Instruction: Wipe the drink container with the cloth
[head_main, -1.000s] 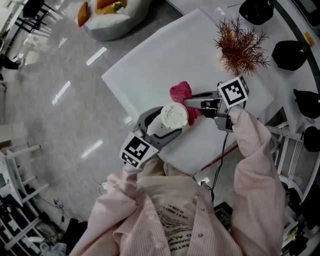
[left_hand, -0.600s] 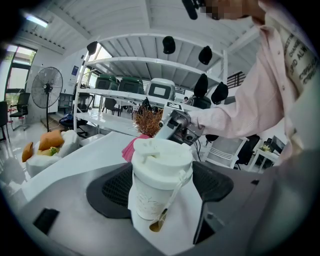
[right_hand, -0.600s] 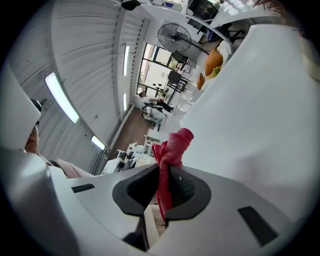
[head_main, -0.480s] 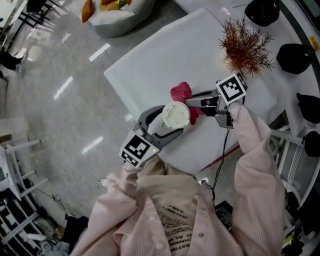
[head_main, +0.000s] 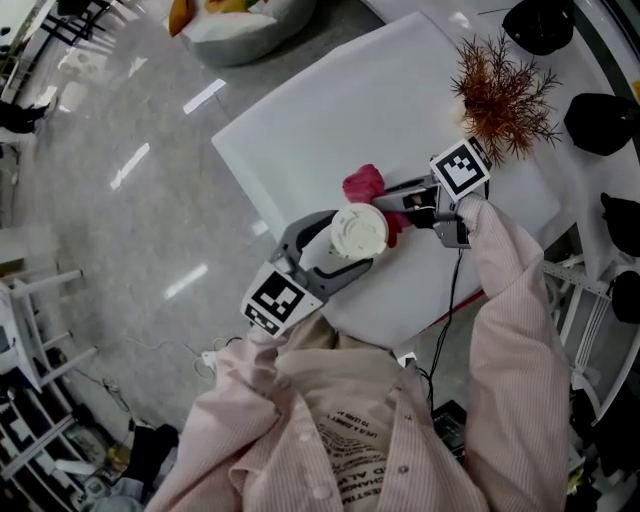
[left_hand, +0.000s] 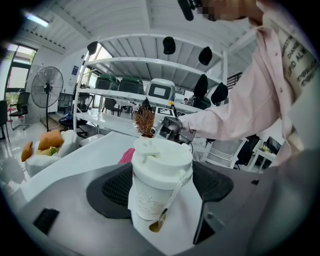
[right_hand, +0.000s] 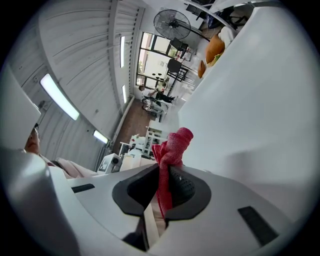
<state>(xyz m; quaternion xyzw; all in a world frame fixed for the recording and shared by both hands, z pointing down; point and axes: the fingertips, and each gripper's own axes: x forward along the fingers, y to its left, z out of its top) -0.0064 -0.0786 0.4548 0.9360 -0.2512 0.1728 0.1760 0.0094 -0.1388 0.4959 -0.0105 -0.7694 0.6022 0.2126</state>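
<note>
Barely anything moved: right gripper (head_main: 391, 208) pinches cloth (head_main: 364, 184) beside left gripper's (head_main: 343, 241) cup (head_main: 359, 229).

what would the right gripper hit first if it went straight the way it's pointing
Probably the drink container held in the left gripper: the right gripper, shut on the red cloth, points at it from close by. Height is unclear, so it could skim the lid.

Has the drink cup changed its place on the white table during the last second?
No. The cup, clamped by the left gripper, keeps its spot against the table's left corner and the dried plant; only the camera drifted.
</note>
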